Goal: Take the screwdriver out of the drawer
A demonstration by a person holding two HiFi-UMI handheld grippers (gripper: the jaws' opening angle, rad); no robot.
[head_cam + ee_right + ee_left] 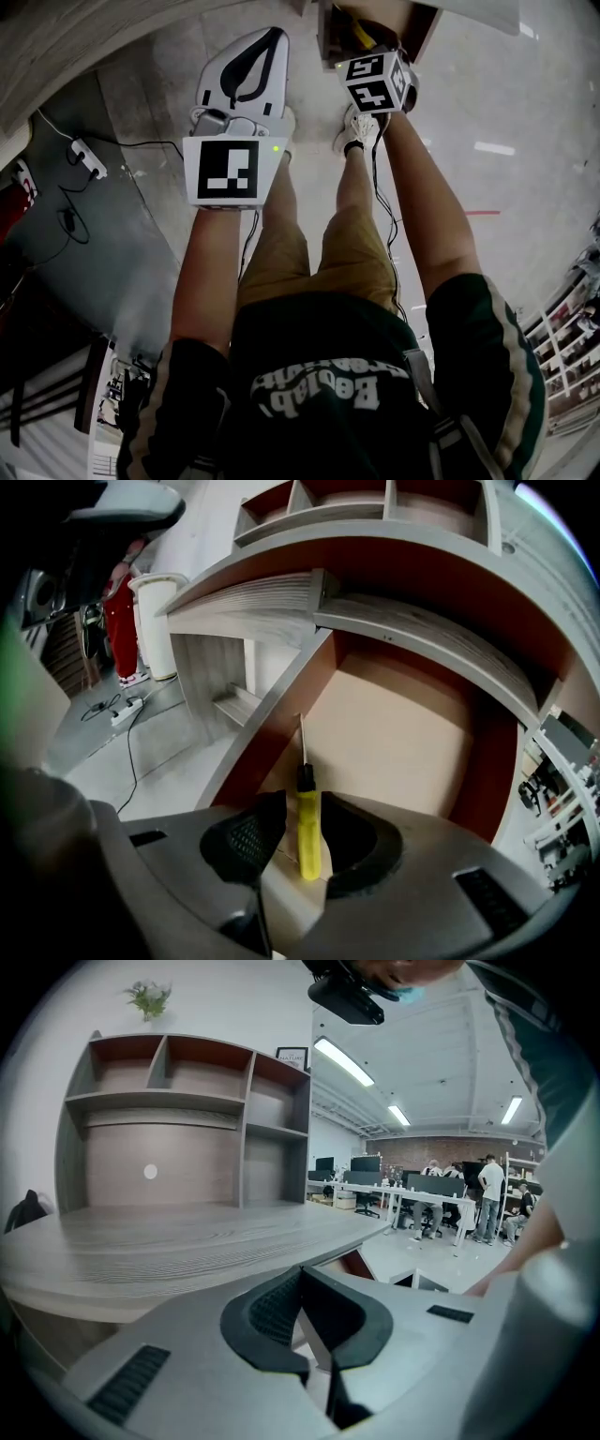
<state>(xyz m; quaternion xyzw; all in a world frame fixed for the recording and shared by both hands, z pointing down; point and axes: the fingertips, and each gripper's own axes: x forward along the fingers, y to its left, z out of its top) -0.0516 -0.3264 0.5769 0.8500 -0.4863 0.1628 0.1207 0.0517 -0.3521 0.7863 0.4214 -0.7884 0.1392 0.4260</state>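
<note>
Flanking screwdriver (308,838), parted right tool (298,804).

A grey wood-grain desk (187,1241) carries a shelf unit (187,1119) beneath ceiling strip lights (342,1061).

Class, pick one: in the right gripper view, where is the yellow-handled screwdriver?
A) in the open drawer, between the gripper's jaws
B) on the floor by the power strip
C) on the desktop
A: the screwdriver lies on the floor of the drawer, its handle between the parted jaws of the right gripper.
</note>
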